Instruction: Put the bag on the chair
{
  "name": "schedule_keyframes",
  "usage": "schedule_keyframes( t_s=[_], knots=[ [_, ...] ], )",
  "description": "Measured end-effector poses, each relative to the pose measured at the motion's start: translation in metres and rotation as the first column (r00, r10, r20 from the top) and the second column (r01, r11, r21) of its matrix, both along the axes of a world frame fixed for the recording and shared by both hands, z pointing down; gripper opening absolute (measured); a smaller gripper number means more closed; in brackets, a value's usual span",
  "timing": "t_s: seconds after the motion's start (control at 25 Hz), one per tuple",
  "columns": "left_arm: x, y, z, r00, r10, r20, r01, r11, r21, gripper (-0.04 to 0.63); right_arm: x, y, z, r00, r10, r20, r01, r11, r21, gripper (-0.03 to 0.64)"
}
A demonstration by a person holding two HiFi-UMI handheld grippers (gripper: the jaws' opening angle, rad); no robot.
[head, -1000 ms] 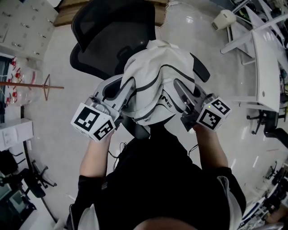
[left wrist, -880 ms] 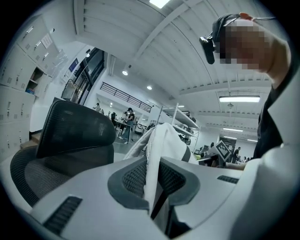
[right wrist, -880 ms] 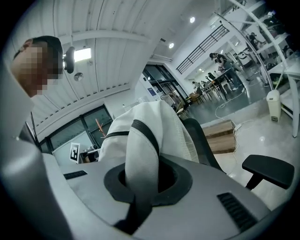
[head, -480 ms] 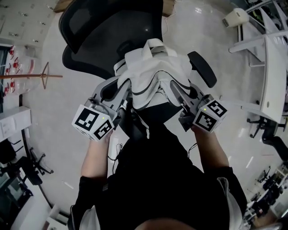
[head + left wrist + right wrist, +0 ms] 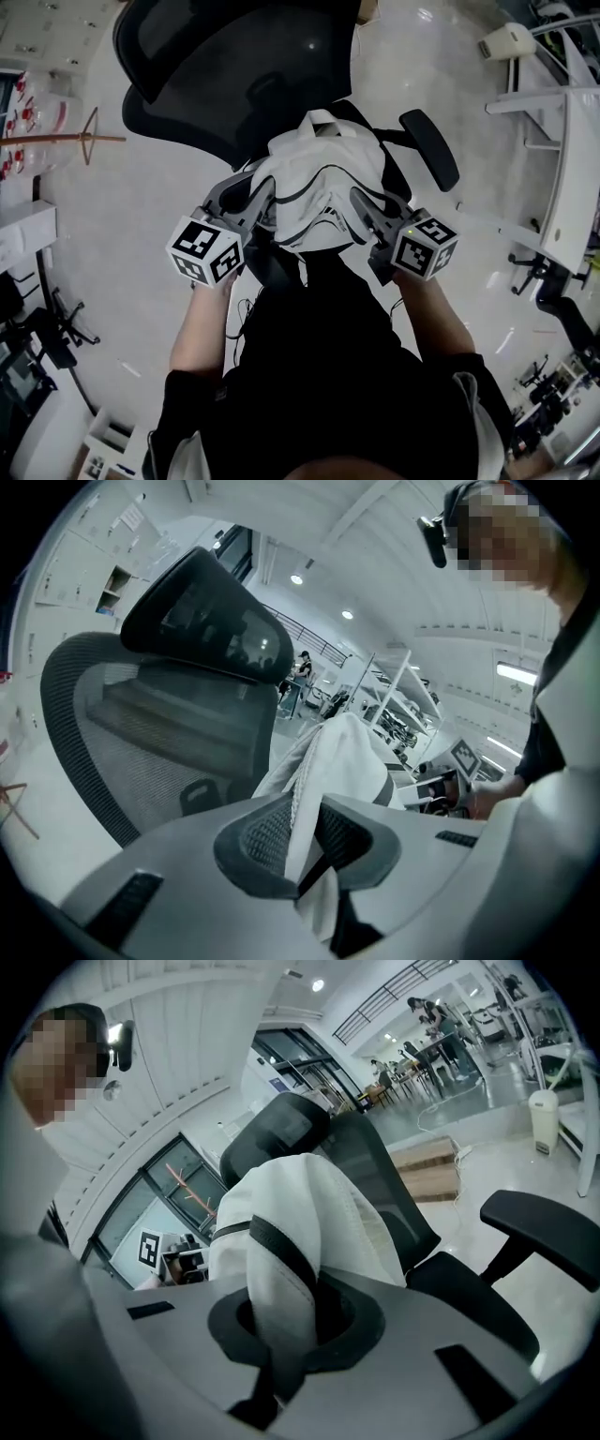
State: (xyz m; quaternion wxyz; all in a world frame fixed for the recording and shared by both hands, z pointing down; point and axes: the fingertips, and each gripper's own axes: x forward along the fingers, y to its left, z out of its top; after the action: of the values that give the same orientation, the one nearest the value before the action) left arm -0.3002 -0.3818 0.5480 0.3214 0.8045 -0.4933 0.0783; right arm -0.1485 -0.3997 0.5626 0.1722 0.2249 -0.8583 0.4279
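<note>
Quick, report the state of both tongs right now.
Left tongs: closed, pinching the fabric of the white bag.
Right tongs: closed, pinching the other side of the same bag.

White black-striped bag (image 5: 323,187) bunched, held above black chair (image 5: 225,80) seat.

Tall backrest (image 5: 216,66) ahead, armrest (image 5: 431,150) right, open floor (image 5: 122,225) left

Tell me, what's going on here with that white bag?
A person holds a gripper in each hand. The left gripper and right gripper are both clamped on the bag, one on each side, holding it over the black chair. Whether the bag already rests on it can't be told.
</note>
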Motion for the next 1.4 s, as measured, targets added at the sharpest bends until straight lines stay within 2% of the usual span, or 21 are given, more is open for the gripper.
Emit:
schedule_keyframes(
  t_s=[0.12, 0.24, 0.4, 0.52, 0.64, 0.8, 0.92, 1.16, 1.4],
  knots=[
    [-0.008, -0.003, 0.019, 0.999, -0.037, -0.004, 0.037, 0.998, -0.051, 0.064, -0.009, 0.0, 0.017, 0.999, -0.03, -0.016, 0.03, 0.999, -0.036, 0.034],
    [-0.019, -0.015, 0.033, 0.998, -0.056, 0.006, 0.056, 0.996, -0.072, 0.066, -0.021, -0.01, 0.031, 0.999, -0.047, -0.012, 0.046, 0.998, -0.053, 0.034],
    [-0.034, -0.038, 0.055, 0.996, -0.087, 0.02, 0.089, 0.991, -0.096, 0.071, -0.032, -0.043, 0.055, 0.999, -0.011, -0.034, 0.01, 1.0, -0.028, 0.035],
    [-0.045, -0.047, 0.082, 0.986, -0.168, -0.005, 0.165, 0.974, -0.152, 0.079, -0.039, -0.075, 0.078, 0.999, 0.008, -0.046, -0.009, 0.999, -0.035, 0.05],
    [-0.057, -0.047, 0.09, 0.968, -0.245, -0.047, 0.235, 0.959, -0.156, 0.084, -0.057, -0.086, 0.083, 1.0, -0.023, -0.01, 0.022, 0.998, -0.063, 0.055],
    [-0.061, -0.044, 0.094, 0.973, -0.228, -0.038, 0.221, 0.966, -0.133, 0.111, -0.062, -0.089, 0.088, 1.0, -0.011, 0.015, 0.012, 0.997, -0.079, 0.067],
    [-0.063, -0.039, 0.098, 0.976, -0.217, -0.003, 0.215, 0.969, -0.126, 0.187, -0.056, -0.085, 0.09, 1.0, -0.009, -0.005, 0.009, 0.998, -0.059, 0.089],
    [-0.046, -0.024, 0.097, 0.988, -0.151, 0.021, 0.153, 0.981, -0.119, 0.225, -0.028, -0.072, 0.093, 0.989, -0.079, -0.128, 0.087, 0.994, 0.059, 0.164],
    [-0.025, 0.011, 0.086, 0.997, -0.067, 0.031, 0.07, 0.991, -0.113, 0.263, 0.013, -0.043, 0.081, 0.967, -0.046, -0.25, 0.081, 0.988, 0.131, 0.195]
  ],
)
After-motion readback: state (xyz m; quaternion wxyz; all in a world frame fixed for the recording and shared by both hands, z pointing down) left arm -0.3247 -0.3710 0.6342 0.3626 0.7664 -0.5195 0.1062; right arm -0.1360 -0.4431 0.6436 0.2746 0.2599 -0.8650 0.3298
